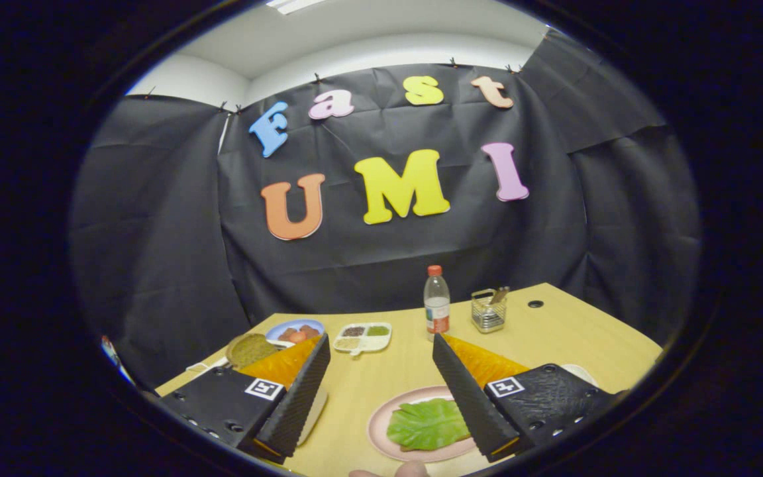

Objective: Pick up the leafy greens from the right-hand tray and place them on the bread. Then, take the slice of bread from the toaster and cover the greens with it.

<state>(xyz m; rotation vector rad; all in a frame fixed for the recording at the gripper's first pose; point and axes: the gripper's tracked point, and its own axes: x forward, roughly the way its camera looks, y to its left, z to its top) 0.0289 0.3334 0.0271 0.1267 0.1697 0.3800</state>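
Observation:
A green leafy lettuce piece (428, 424) lies on a pink plate (381, 434), low between my fingers and close against the right finger. My gripper (379, 342) is open and holds nothing. Left of the left finger, a round brownish bread piece (250, 349) rests on a white plate; that finger hides part of it. Beyond the right finger stands a small wire toaster rack (487, 313) with a slice of bread (500, 295) sticking up out of it.
A clear bottle (436, 302) with a red cap stands just ahead of the right fingertip. A blue plate (295, 328) with reddish food and a white divided dish (363, 336) of grains sit beyond the fingers. The wooden table (381, 377) ends at the black cloth wall.

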